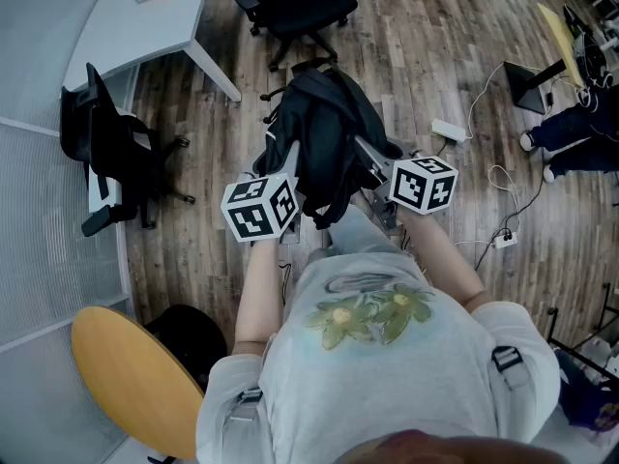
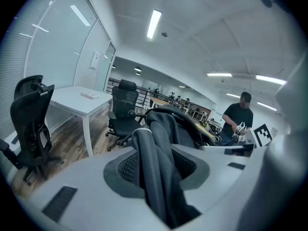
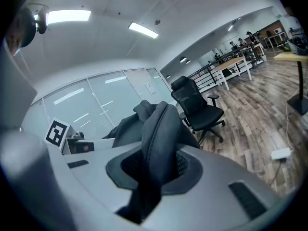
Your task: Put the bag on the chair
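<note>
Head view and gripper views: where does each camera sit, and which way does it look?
Head view: on the person's head, facing steeply down at the bag; arms, left tongs, right tongs show.
Left gripper view: on left tongs, facing table, chair; jaws grip a strap.
Right gripper view: on right tongs, facing chair; jaws grip a strap.
All share bag, chair.

Overhead, long white ceiling light strips are lighting the office brightly and evenly, so only soft shadows are falling on the brown wooden plank floor. Streaks of glare are showing on the frosted glass wall. Both gripper views are bending hard at the edges and darkening into black corners. Close to each lens the black fabric bag is looking slightly soft, while the head view is looking crisp.
</note>
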